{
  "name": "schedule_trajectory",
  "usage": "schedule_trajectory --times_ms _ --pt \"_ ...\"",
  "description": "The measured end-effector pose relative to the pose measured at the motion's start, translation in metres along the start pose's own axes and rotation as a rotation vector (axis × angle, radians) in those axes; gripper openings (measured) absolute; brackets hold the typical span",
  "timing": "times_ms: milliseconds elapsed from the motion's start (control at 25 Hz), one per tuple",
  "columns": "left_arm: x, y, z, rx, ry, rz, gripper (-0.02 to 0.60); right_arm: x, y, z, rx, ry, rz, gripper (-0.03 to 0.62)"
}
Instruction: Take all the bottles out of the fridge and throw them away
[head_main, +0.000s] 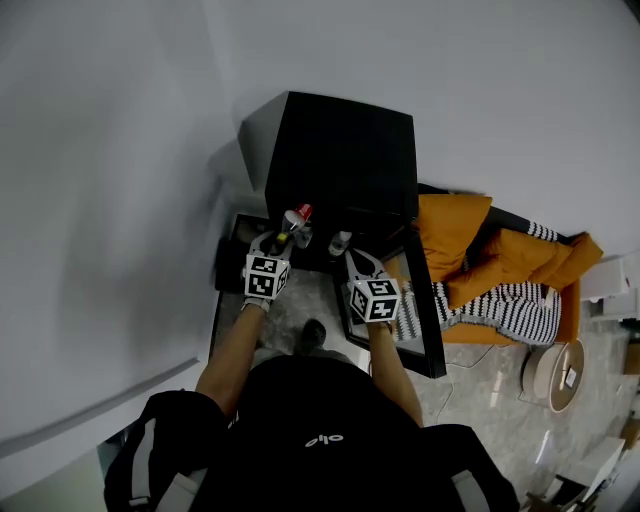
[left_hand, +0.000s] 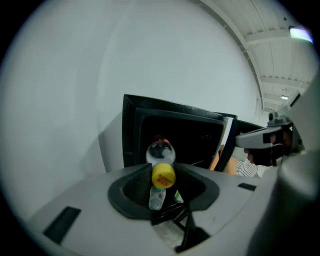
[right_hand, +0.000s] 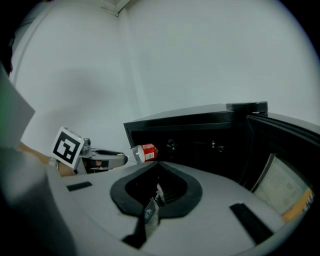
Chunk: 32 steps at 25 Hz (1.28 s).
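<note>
The black mini fridge (head_main: 340, 150) stands open in front of me, its door (head_main: 425, 320) swung out to the right. My left gripper (head_main: 285, 232) is shut on a clear bottle (head_main: 296, 218) with a red label. In the left gripper view this bottle (left_hand: 160, 151) lies lengthwise between the jaws, yellow cap (left_hand: 163, 175) towards the camera. My right gripper (head_main: 348, 250) is shut on a small clear bottle (head_main: 340, 242), which shows thin and crumpled (right_hand: 151, 210) in the right gripper view. Both grippers hover just before the fridge opening (right_hand: 210, 137). I see nothing in the fridge's dark interior.
An orange cushion (head_main: 470, 245) and striped fabric (head_main: 510, 305) lie right of the fridge door. A round low object (head_main: 558, 375) sits on the floor further right. A black object (head_main: 228, 262) sits on the floor left of the fridge. White wall runs behind and to the left.
</note>
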<state>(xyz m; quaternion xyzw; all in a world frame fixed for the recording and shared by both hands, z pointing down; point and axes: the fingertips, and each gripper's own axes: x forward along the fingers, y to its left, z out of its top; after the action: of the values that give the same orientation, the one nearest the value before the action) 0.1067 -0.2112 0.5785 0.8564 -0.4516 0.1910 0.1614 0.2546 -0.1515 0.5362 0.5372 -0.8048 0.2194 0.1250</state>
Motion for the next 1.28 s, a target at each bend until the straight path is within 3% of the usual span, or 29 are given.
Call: schedule_trajectory --times_ms 240,720,1280 --pt "-0.045 -0.008 0.006 0.015 -0.052 -0.039 0.14 0.018 0.036 0.009 0.0 -0.013 0.055 0.009" --pt "-0.148 0.037 0.013 0.002 -0.138 -0.038 0.14 0.074 0.157 0.016 -0.06 0.009 0.237 0.009" --pt "-0.253 0.135 -0.029 -0.082 -0.147 0.236 0.14 0.121 0.291 0.012 -0.17 0.062 0.462 0.009"
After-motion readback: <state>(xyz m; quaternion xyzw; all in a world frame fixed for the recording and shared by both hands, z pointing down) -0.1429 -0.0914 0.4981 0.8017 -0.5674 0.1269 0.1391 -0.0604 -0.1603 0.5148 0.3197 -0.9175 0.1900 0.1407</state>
